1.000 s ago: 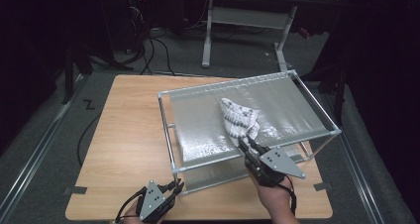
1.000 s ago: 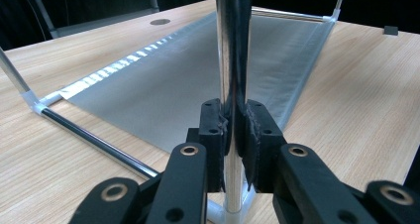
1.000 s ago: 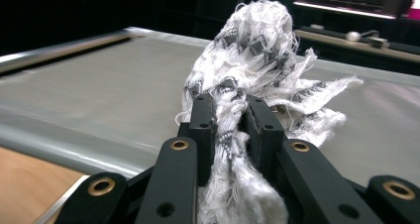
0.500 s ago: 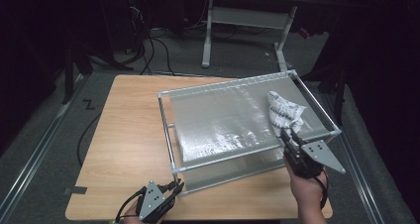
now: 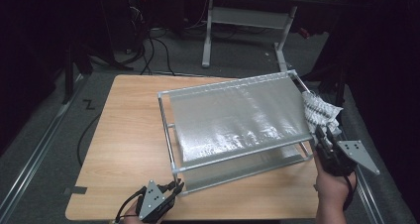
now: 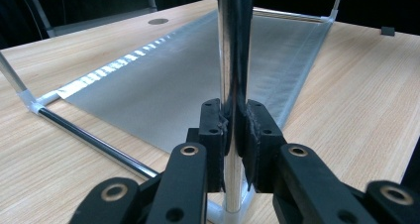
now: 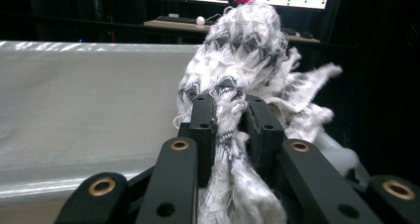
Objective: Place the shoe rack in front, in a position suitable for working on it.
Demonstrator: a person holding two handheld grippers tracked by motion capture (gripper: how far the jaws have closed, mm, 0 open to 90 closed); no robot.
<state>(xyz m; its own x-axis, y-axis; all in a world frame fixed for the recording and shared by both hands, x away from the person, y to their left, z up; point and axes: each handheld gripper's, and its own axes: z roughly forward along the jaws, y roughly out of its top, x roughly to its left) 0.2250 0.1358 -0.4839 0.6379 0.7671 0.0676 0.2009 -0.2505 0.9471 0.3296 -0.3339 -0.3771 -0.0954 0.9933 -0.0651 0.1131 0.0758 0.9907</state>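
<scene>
Cloth pinched at the rack's far right edge, other gripper clamped on the rack's post

The right gripper [image 5: 324,135] had its jaws squeezed tight on a fuzzy white-and-grey cloth [image 5: 321,112], which bunched up above the fingertips [image 7: 205,120] and hung just off the right edge of the mesh rack [image 5: 237,117], past the table's [image 5: 129,135] right edge. From the right gripper view the cloth [image 7: 247,50] puffed out over the jaws with frayed bits sticking out to the side, and the grey mesh sat just beside it. Down at the near corner of the rack, the left gripper [image 5: 173,188] was pinching the shiny upright post [image 6: 233,45], jaws pressed against it on both sides. The rack sat at an angle on the wooden table.
</scene>
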